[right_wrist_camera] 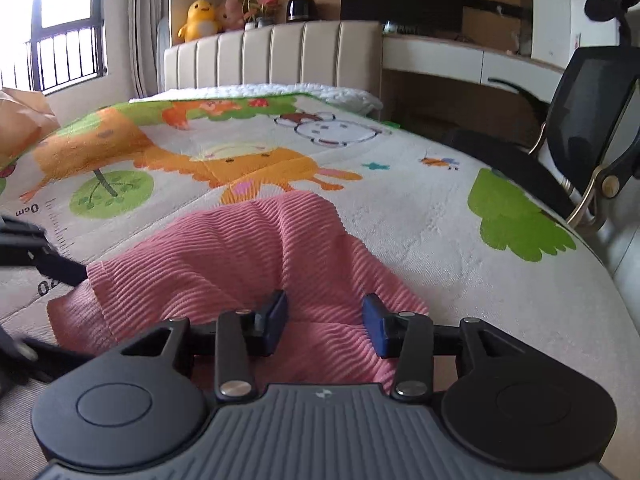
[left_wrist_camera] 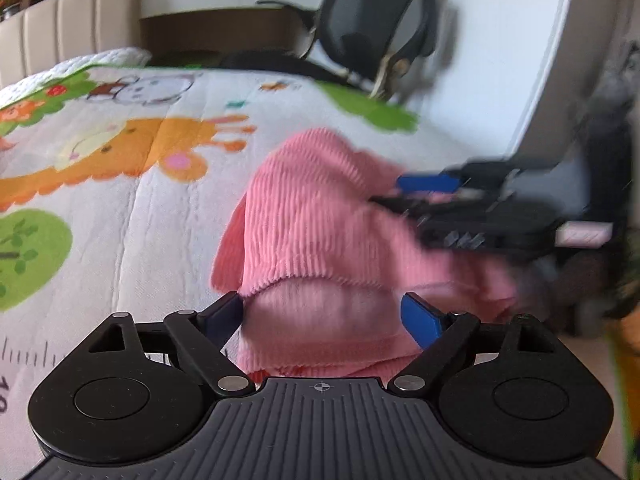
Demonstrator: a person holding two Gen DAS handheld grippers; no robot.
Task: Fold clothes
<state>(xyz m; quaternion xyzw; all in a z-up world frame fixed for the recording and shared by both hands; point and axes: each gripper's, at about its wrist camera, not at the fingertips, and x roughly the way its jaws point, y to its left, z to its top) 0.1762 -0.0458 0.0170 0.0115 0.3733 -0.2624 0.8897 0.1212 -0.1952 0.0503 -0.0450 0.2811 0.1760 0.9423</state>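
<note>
The pink clothes point(right_wrist_camera: 240, 264) sit bunched near the bed's point(right_wrist_camera: 440, 240) front edge. Both the left claw point(left_wrist_camera: 322, 316) and right claw point(right_wrist_camera: 325, 322) are wide open over them, holding nothing. Lots of bare blanket lies beyond.

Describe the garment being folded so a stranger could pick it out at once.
Start at the bed with the beige padded headboard, covered by a cartoon-animal quilt. Near its foot end lies a pink ribbed garment, bunched up between the two open grippers. It is the only plain pink, corduroy-like cloth there; everything around it is white with orange and green prints.
</note>
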